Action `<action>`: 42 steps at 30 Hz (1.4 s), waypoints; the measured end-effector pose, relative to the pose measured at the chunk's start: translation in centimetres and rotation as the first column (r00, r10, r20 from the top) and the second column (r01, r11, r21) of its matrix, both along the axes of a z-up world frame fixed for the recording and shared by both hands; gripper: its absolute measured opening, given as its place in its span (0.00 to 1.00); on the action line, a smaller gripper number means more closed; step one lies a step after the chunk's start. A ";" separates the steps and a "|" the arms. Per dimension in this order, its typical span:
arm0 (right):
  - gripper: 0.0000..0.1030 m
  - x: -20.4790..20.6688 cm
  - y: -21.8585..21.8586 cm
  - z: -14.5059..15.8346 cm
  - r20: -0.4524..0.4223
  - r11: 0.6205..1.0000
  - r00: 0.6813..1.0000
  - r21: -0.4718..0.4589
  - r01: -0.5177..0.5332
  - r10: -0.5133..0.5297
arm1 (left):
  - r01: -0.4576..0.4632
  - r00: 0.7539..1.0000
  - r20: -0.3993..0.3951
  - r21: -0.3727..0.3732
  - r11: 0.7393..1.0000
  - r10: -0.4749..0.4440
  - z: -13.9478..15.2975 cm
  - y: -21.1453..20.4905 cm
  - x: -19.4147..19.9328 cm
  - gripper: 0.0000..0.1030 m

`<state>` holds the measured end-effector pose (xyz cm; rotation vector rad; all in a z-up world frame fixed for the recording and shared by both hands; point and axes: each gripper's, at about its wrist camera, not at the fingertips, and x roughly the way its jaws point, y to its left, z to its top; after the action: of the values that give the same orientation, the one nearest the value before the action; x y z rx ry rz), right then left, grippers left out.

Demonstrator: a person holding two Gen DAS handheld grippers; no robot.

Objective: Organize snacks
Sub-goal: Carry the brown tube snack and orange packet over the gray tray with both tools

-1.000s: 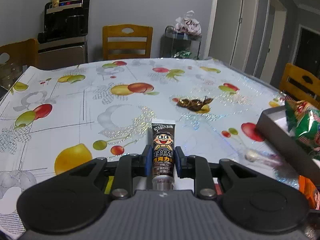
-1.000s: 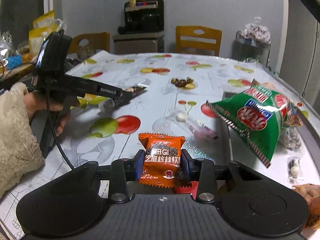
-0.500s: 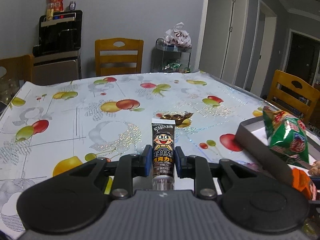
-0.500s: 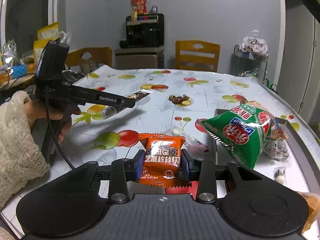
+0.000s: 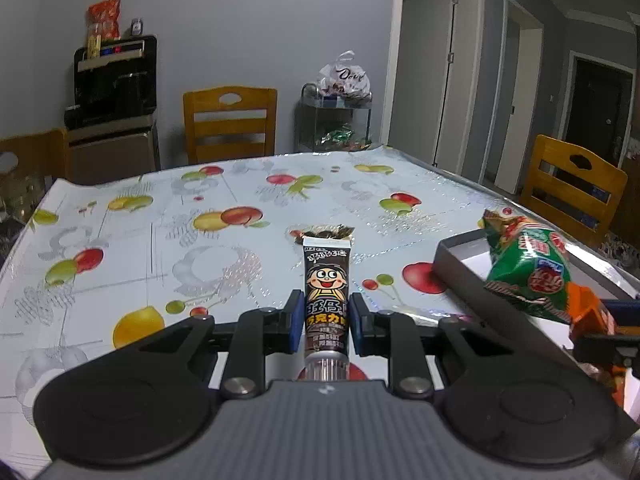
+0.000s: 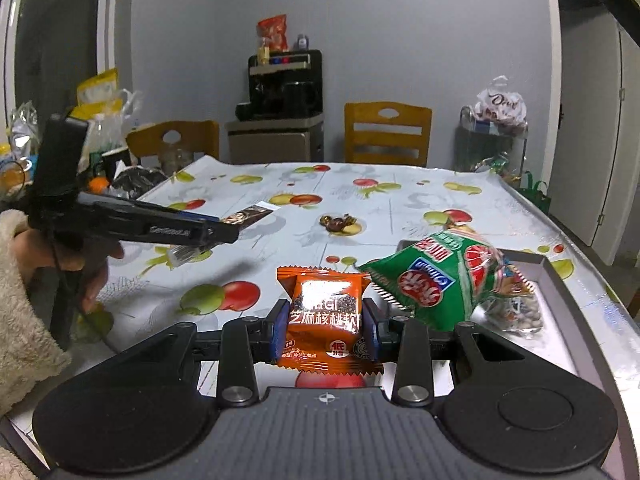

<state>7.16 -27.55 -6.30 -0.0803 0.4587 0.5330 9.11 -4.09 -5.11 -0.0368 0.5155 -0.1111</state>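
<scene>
Left gripper (image 5: 326, 316): clamped on brown cartoon-printed squeeze tube (image 5: 327, 280). Right gripper (image 6: 326, 330): clamped on orange foil snack packet (image 6: 326, 316). Both above fruit-patterned desk (image 5: 160, 240).

Wall: grey (image 5: 260, 20), ahead of me at 12 o'clock.
Chairs: a wooden chair (image 5: 230, 124) against it at 11 o'clock; a second chair (image 5: 572, 184) at 2 o'clock.
Doors: white-framed doorways (image 5: 436, 80) at 1 o'clock.
Cloth: fruit-printed tablecloth (image 5: 160, 240) below me.
</scene>
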 end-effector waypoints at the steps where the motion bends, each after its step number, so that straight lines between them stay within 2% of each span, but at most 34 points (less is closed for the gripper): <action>1: 0.37 0.0 -0.2 0.1 0.001 1.000 1.000 0.003 0.001 -0.001 | 0.003 1.000 0.006 0.006 1.000 -0.003 0.2 -0.3 -0.2 0.19; 11: 0.37 -0.2 -3.3 1.0 0.041 1.000 0.999 0.022 0.019 -0.020 | 0.053 0.997 0.057 0.030 0.998 -0.055 2.8 -2.9 -1.7 0.19; 17: 0.37 0.1 -6.9 1.9 0.060 0.993 0.993 0.062 0.098 -0.102 | 0.122 0.988 0.088 0.034 0.992 -0.124 4.4 -5.2 -2.5 0.19; 22: 0.37 0.4 -10.3 1.9 0.049 0.981 0.983 0.091 0.172 -0.177 | 0.206 0.972 0.107 0.047 0.978 -0.209 5.4 -8.3 -3.1 0.19; 26: 0.37 0.4 -12.3 1.4 0.039 0.974 0.976 0.089 0.210 -0.214 | 0.284 0.952 0.104 0.045 0.958 -0.287 5.7 -10.9 -3.5 0.19; 33: 0.37 0.7 -14.8 0.1 -0.009 0.964 0.967 0.082 0.254 -0.254 | 0.433 0.899 0.052 0.044 0.900 -0.435 4.8 -16.0 -4.0 0.19; 37: 0.37 0.7 -15.8 -0.7 -0.046 0.961 0.963 0.078 0.267 -0.264 | 0.496 0.867 0.017 0.053 0.867 -0.497 3.9 -18.4 -4.2 0.19; 42: 0.37 0.6 -16.5 -1.6 -0.094 0.960 0.960 0.075 0.270 -0.263 | 0.544 0.839 -0.021 0.055 0.837 -0.544 2.9 -20.4 -4.4 0.19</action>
<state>7.72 -44.06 -7.93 0.0875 0.5183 0.2908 4.72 -24.46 -2.16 0.1714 0.5223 -0.6580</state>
